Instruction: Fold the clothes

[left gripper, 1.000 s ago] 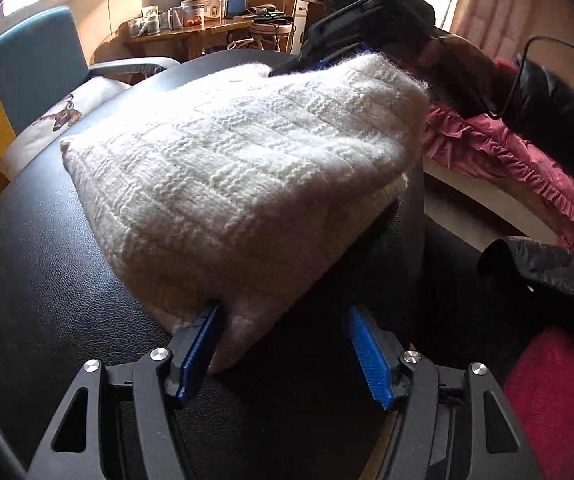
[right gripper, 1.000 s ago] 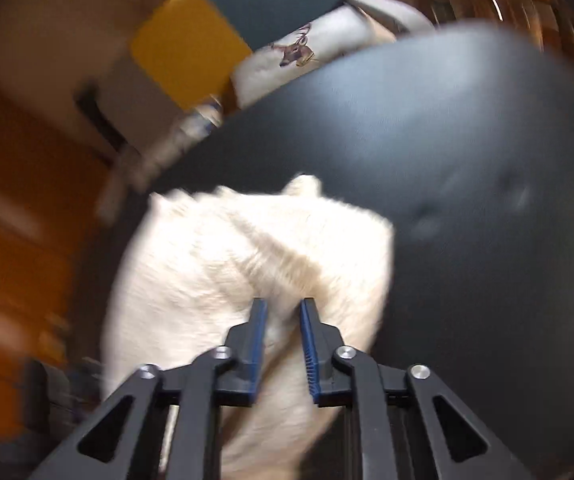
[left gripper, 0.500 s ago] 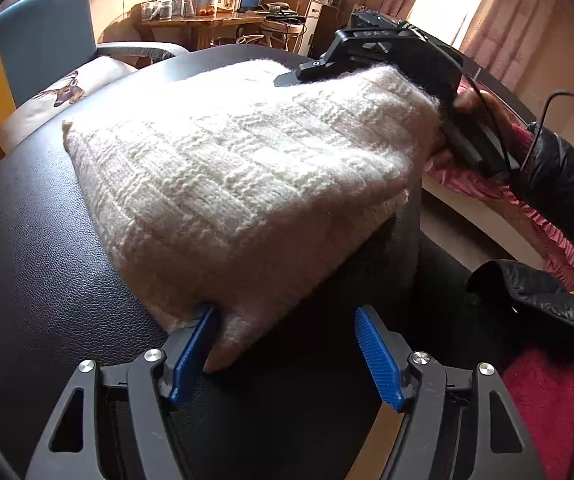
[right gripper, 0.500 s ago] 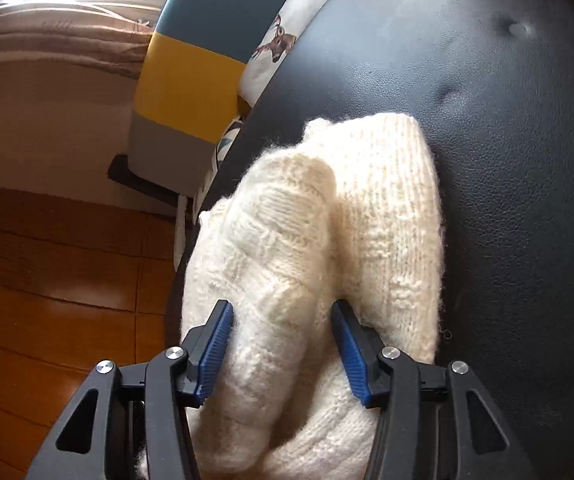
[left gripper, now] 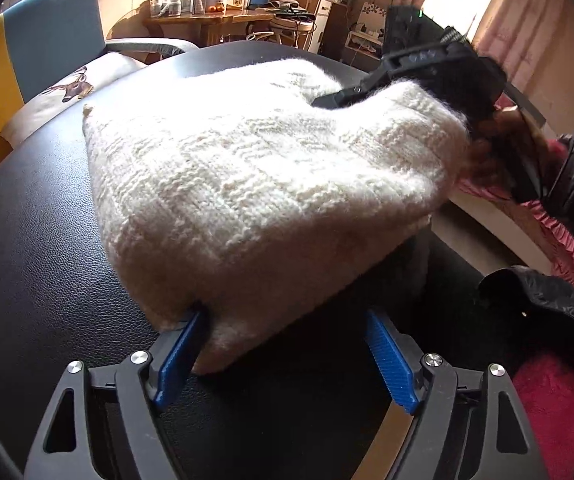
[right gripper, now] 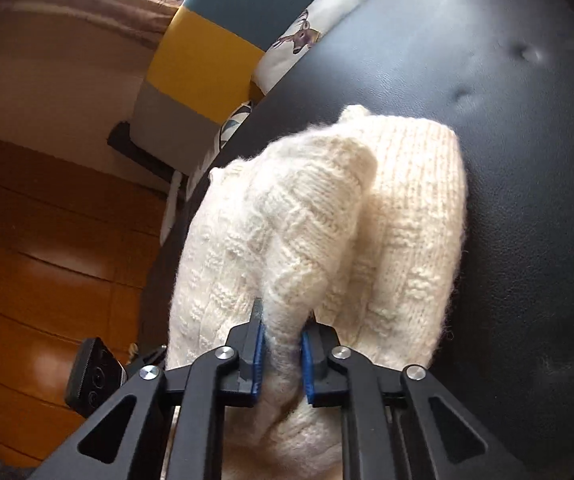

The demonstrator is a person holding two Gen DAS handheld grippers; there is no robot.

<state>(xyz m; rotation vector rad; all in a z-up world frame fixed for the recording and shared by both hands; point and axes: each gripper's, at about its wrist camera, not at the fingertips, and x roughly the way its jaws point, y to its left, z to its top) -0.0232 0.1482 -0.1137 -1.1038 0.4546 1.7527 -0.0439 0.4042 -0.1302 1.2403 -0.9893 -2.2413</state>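
Observation:
A folded cream knit sweater lies on a round black leather surface. My left gripper is open at the sweater's near corner, its left pad touching the knit edge and its right pad clear of it. In the right wrist view the same sweater is bunched up, and my right gripper is shut on a raised fold of it. The right gripper also shows in the left wrist view at the sweater's far right corner, held by a hand.
A black jacket and a red fuzzy garment lie to the right. A blue, yellow and grey chair with a deer cushion stands beyond the black surface. A cluttered wooden table is at the back. The floor is wooden.
My right gripper, open around the sweater fold half a second ago, has shut on it. My left gripper has stayed open at the near corner.

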